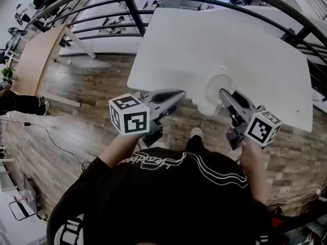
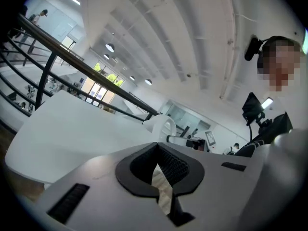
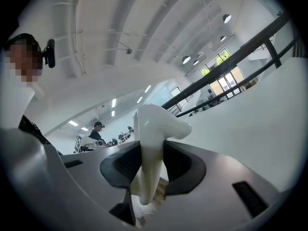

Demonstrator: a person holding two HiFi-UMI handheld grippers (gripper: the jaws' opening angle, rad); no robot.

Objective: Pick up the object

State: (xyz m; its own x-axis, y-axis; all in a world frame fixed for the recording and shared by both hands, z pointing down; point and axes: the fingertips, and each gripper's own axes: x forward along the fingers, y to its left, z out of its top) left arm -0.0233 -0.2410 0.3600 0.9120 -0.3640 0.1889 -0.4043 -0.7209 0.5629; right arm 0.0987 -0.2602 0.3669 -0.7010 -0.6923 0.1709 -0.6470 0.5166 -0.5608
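A white glossy cup-like object (image 1: 216, 92) hangs at the near edge of the white table (image 1: 214, 45). My right gripper (image 1: 228, 100) is shut on it. In the right gripper view a narrow white part of the object (image 3: 153, 143) runs up between the two dark pads, which press on both sides, and its rounded top bulges above the jaws. My left gripper (image 1: 176, 95) is held left of the object, apart from it, with its jaws shut and nothing between them. In the left gripper view the object (image 2: 163, 126) shows beyond the left gripper (image 2: 157, 166).
A black railing (image 1: 127, 4) curves behind the table. Wooden floor (image 1: 76, 96) lies below, and a long wooden bench (image 1: 36, 55) stands at the far left. The person's shoe (image 1: 196, 132) is under the table's near edge. Other people are far off in the hall.
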